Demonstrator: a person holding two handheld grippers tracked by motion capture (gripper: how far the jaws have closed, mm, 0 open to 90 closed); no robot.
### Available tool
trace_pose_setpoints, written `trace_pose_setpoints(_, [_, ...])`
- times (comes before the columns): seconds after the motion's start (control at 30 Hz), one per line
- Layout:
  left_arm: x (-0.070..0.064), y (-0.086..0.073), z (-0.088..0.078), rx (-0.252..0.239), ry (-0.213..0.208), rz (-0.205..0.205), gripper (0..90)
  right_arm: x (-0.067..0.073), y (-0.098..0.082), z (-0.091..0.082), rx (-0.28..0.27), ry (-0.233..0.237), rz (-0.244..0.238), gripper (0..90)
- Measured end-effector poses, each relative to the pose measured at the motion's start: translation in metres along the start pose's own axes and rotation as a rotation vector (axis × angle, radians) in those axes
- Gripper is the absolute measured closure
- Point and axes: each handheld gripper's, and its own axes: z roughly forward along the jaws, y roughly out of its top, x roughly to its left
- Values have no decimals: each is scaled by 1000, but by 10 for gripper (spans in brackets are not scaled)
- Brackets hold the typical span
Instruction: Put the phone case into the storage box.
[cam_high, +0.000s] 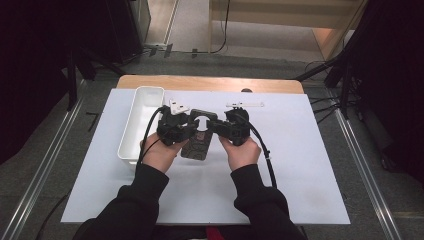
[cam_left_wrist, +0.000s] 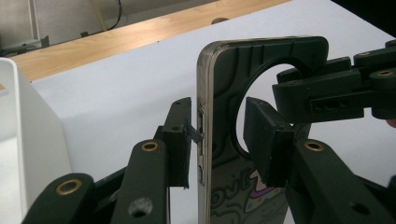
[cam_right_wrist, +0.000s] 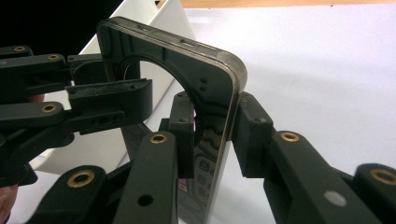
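White sheet over wooden table; phone held above centre, long axis near-far, tray at left; right gripper clamped on phone's far edge; left gripper jaws either side of phone, not yet pressed.

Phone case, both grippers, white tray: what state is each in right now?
Phone case: on edge, between both grippers.
Right gripper: shut on the phone case.
Left gripper: open, jaws straddling the case, gap at one pad.
White tray: upright, looks empty.
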Motion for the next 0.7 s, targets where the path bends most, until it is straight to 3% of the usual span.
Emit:
trace_pose_setpoints(0.1, [2,0,0,5,-5,-10,683,2,0,0,-3,-1,1,706])
trace_pose_setpoints(0.7, [3,2,0,17,0,-25,718,6,-1,1,-6,-11,-28,695])
